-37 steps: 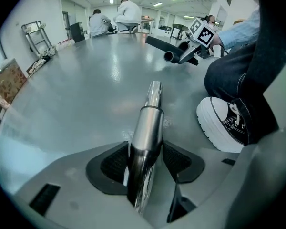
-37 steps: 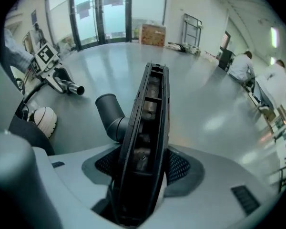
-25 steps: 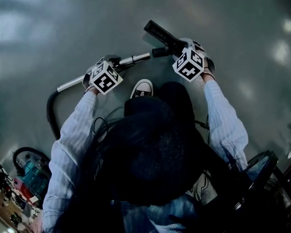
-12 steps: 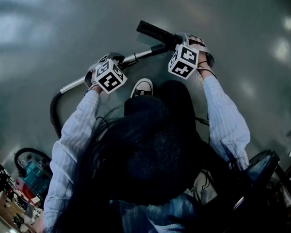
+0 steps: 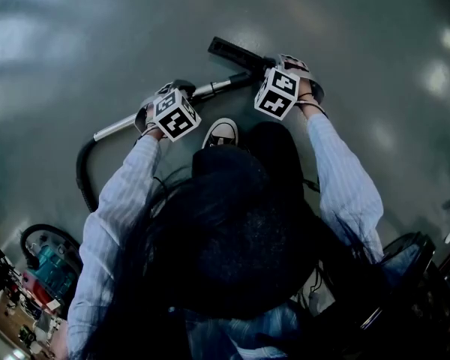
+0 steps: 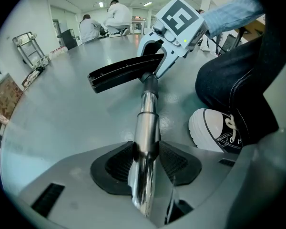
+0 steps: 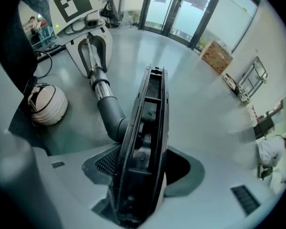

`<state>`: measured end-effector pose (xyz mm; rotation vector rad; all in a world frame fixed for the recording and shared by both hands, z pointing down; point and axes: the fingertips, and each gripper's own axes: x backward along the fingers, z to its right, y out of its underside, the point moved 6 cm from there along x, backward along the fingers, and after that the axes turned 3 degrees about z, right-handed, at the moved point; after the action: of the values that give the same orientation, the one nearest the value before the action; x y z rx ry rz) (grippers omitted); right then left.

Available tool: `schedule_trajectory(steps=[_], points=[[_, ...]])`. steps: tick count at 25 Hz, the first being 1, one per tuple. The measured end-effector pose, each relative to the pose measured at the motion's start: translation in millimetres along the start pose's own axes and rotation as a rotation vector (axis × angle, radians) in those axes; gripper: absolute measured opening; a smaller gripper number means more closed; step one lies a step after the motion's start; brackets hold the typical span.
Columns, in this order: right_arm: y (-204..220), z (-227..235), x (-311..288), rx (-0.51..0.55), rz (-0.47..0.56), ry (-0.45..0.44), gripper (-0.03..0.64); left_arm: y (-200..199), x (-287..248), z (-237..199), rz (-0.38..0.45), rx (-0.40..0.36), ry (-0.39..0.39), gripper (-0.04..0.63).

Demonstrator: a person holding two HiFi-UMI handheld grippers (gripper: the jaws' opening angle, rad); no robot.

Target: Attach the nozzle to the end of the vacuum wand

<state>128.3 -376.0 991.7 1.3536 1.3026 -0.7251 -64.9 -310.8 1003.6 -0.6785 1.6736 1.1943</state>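
Bracing the wand (image 6: pixel 147 123) against the push, the left gripper (image 6: pixel 144 162) clenches the metal tube a little back from its end, between jaws that have just been closing, so the free end cannot swing. The right gripper (image 7: pixel 140 175) grasps the nozzle (image 7: pixel 151 113) across its narrow body, which lets that hand steer the grey elbow neck (image 7: pixel 110 112) onto the wand's end. The two appear joined, though how fully seated cannot be told. Seen from overhead, the nozzle lies at twelve o'clock of the shoe (image 5: pixel 221 135), over the floor (image 5: pixel 90 36), and the wand runs off toward eight o'clock to the hose (image 5: pixel 82 172).
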Motion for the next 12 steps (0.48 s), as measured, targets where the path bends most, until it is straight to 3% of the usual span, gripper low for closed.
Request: schedule_trajectory(steps=[4, 12], points=[[-12, -2, 5, -0.003, 0.025, -0.009, 0.256, 3, 9, -1, 0.004, 0.0, -0.014, 0.172], [-20, -4, -6, -0.007, -0.018, 0.068, 0.256, 7, 3, -7, 0.002, 0.022, -0.041, 0.173]])
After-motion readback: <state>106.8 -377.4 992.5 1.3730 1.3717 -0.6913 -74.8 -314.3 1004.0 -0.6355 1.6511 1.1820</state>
